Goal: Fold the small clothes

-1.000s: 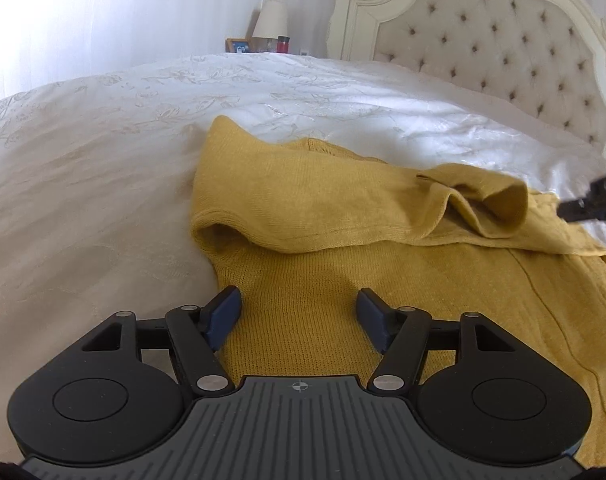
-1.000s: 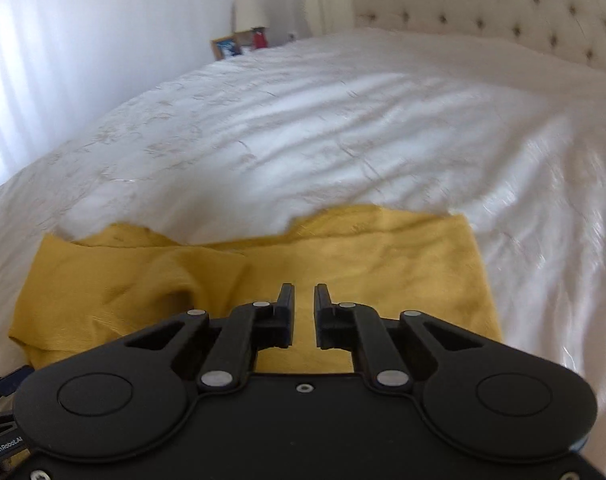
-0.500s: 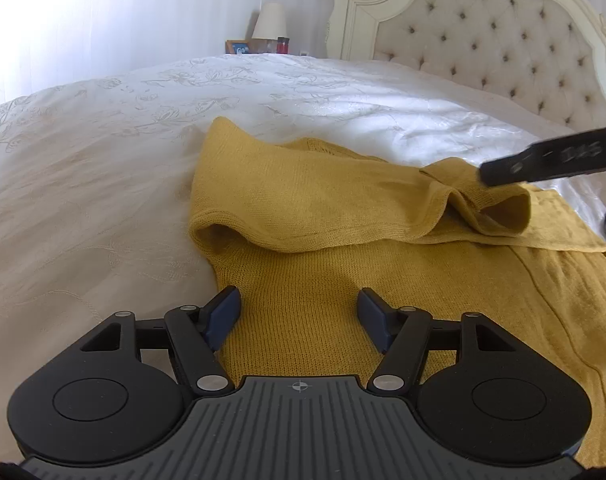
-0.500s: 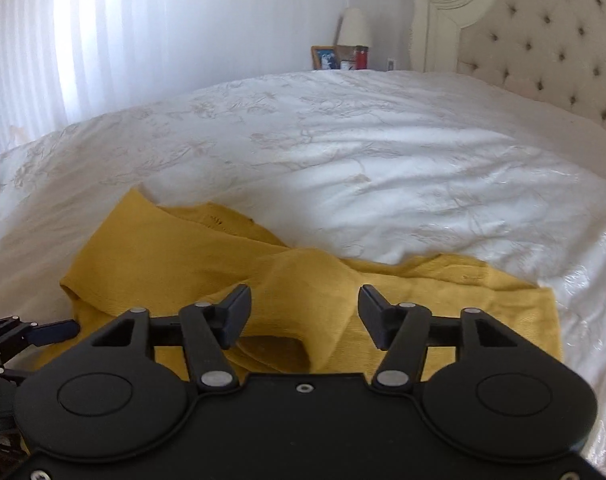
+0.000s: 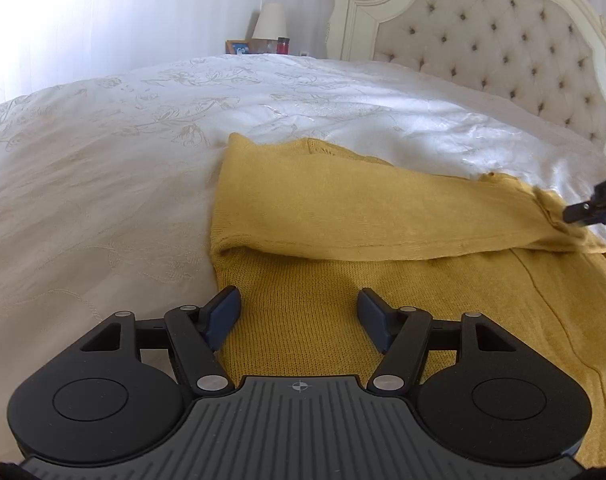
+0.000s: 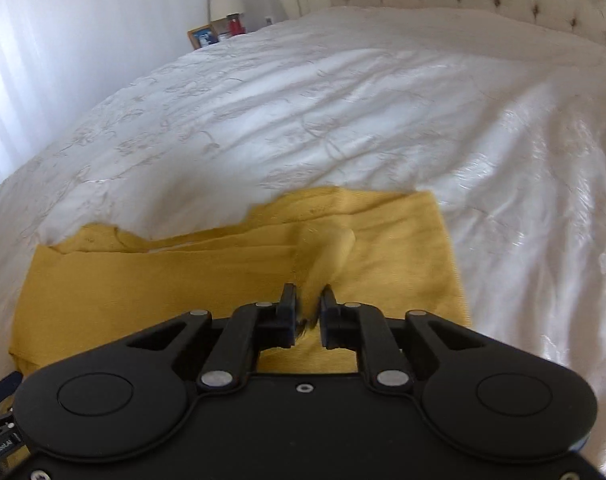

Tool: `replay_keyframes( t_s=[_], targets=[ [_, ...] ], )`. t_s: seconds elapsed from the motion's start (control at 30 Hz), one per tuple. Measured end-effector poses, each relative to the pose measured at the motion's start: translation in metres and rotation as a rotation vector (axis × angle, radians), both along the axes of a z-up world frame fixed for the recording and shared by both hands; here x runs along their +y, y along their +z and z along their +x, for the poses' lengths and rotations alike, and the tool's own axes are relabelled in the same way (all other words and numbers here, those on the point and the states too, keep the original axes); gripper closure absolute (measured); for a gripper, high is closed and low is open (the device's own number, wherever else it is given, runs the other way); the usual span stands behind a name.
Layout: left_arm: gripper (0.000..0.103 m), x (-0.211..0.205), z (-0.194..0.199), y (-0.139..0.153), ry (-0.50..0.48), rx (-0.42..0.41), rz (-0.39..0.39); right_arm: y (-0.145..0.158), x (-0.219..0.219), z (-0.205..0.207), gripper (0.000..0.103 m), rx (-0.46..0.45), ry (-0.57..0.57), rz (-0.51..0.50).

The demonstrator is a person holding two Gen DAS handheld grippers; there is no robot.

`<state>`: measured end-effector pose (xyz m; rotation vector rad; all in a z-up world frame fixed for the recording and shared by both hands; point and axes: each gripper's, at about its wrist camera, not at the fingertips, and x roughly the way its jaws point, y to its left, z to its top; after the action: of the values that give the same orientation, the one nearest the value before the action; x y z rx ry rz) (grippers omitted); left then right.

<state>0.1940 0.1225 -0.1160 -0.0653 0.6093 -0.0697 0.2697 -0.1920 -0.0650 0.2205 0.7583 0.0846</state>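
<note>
Two grippers, one spread, one pinched

Left gripper (image 5: 299, 312), lower centre of its frame, fingers wide apart; right gripper (image 6: 307, 307) fingers nearly together, clamping a fabric fold.

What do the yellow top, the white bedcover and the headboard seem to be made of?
The yellow top looks like a soft matte knit, perhaps cotton or wool: fine stitch rows show near the left gripper. The white bedcover looks like a satiny fabric with a slight sheen and embroidered flowers. The headboard looks like button-tufted beige upholstery in a carved, cream-painted frame, probably wood.
</note>
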Motion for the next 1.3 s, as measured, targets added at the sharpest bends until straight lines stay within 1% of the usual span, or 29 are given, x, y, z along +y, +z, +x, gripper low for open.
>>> replay_keyframes(
  t_s=[0.03,0.07,0.1,0.13,0.17,0.2,0.3,0.37,0.43,0.53,0.57,0.6,0.63,0.67,0.73,0.83,0.87,0.93,1.03,1.07,1.1,1.13,1.2,1.23,1.27,1.3],
  targets=[
    [0.039,0.000,0.000,0.000,0.000,0.000,0.000,-0.003,-0.008,-0.002,0.077,0.002,-0.013,0.012],
    [0.039,0.000,0.000,0.000,0.000,0.000,0.001,-0.005,-0.014,-0.004,0.073,-0.003,-0.018,0.032],
    [0.039,0.000,0.000,0.000,0.000,0.000,0.002,-0.006,-0.018,-0.006,0.068,-0.008,-0.015,0.052],
    [0.039,-0.001,0.000,0.000,0.000,0.001,0.004,-0.007,-0.021,-0.009,0.053,-0.019,-0.007,0.075],
    [0.039,-0.001,0.000,0.000,0.000,0.001,0.006,-0.008,-0.021,-0.011,0.041,-0.032,0.002,0.093],
    [0.039,-0.001,0.001,0.000,0.001,0.001,0.007,-0.009,-0.022,-0.012,0.038,-0.044,0.013,0.108],
    [0.039,-0.002,0.001,0.000,0.002,0.002,0.012,-0.011,-0.018,-0.009,0.037,-0.054,0.033,0.125],
    [0.039,-0.003,0.001,0.000,0.004,0.003,0.016,-0.013,-0.012,-0.005,0.037,-0.047,0.038,0.101],
    [0.039,-0.004,0.001,0.000,0.005,0.003,0.020,-0.015,-0.002,-0.003,0.036,-0.049,0.057,0.037],
    [0.039,-0.004,0.002,0.000,0.005,0.004,0.023,-0.020,0.020,-0.003,0.033,-0.065,0.112,-0.127],
    [0.039,-0.005,0.001,0.000,0.005,0.005,0.024,-0.022,0.027,-0.003,0.034,-0.073,0.133,-0.187],
    [0.039,-0.005,0.001,0.000,0.005,0.005,0.025,-0.024,0.032,-0.004,0.038,-0.084,0.155,-0.241],
    [0.039,-0.006,0.001,0.000,0.006,0.006,0.025,-0.024,0.034,-0.005,0.055,-0.099,0.172,-0.271],
    [0.039,-0.006,0.001,0.000,0.006,0.005,0.025,-0.023,0.035,-0.006,0.086,-0.108,0.179,-0.290],
    [0.039,-0.006,0.001,0.000,0.006,0.006,0.025,-0.017,0.028,-0.005,0.086,-0.119,0.152,-0.289],
    [0.039,-0.007,0.001,0.000,0.007,0.006,0.032,-0.006,0.001,-0.004,0.086,-0.137,0.073,-0.178],
    [0.038,-0.008,0.002,0.000,0.008,0.008,0.034,-0.004,-0.009,-0.002,0.087,-0.130,0.047,-0.144],
    [0.038,-0.009,0.002,0.000,0.007,0.009,0.038,-0.006,-0.024,0.004,0.094,-0.106,-0.009,-0.118],
    [0.037,-0.009,0.002,0.001,0.003,0.014,0.037,-0.018,-0.048,0.014,0.093,-0.051,-0.073,-0.058],
    [0.036,-0.009,0.003,0.001,0.001,0.015,0.038,-0.021,-0.055,0.014,0.087,-0.041,-0.093,-0.027],
    [0.036,-0.009,0.003,0.001,0.000,0.015,0.041,-0.022,-0.061,0.012,0.083,-0.047,-0.099,0.012],
    [0.035,-0.010,0.003,0.000,-0.001,0.016,0.047,-0.022,-0.065,0.009,0.082,-0.060,-0.097,0.052],
    [0.033,-0.013,0.003,0.000,-0.004,0.018,0.062,-0.023,-0.070,0.005,0.065,-0.064,-0.071,0.134],
    [0.033,-0.014,0.003,0.000,-0.005,0.018,0.067,-0.023,-0.070,0.004,0.052,-0.068,-0.057,0.156],
    [0.032,-0.014,0.003,0.000,-0.006,0.019,0.070,-0.023,-0.069,0.003,0.047,-0.072,-0.043,0.171],
    [0.032,-0.014,0.003,0.000,-0.006,0.019,0.071,-0.024,-0.067,0.004,0.046,-0.067,-0.034,0.180]
  ],
)
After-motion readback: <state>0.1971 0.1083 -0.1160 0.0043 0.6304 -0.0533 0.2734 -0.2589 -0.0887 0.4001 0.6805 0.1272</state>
